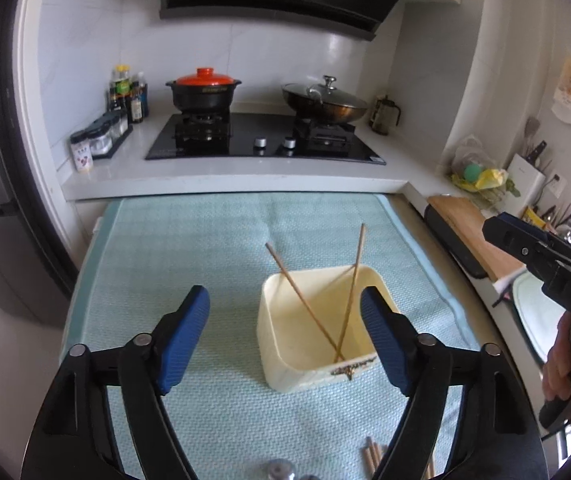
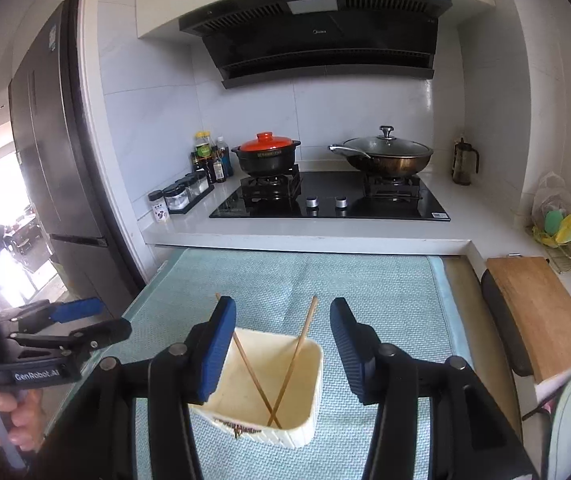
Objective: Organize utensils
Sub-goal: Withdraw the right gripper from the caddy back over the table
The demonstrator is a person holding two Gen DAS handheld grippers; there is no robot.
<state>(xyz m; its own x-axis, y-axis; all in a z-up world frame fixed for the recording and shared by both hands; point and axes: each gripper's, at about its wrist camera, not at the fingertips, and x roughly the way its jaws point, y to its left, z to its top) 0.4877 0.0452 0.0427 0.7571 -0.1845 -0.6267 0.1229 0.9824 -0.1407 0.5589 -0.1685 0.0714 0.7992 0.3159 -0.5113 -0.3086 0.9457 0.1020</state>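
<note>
A cream plastic bin (image 1: 305, 364) stands on the light green mat (image 1: 213, 240). Two wooden chopsticks (image 1: 349, 300) lean crossed inside it, tips sticking out over the far rim. The bin (image 2: 309, 412) and the chopsticks (image 2: 291, 364) also show in the right wrist view. My left gripper (image 1: 285, 316) is open and empty, just before the bin. My right gripper (image 2: 281, 344) is open and empty above the bin's near side. Several more wooden chopstick ends (image 1: 373, 456) lie on the mat at the bottom edge of the left wrist view.
A raised counter holds a black gas stove (image 2: 325, 200), a pot with an orange lid (image 2: 265, 152), a lidded wok (image 2: 385, 156) and condiment bottles (image 2: 209, 160). A wooden cutting board (image 2: 541, 312) lies right. A dark fridge (image 2: 45, 160) stands left. A metal knob (image 1: 279, 470) sits at the bottom edge.
</note>
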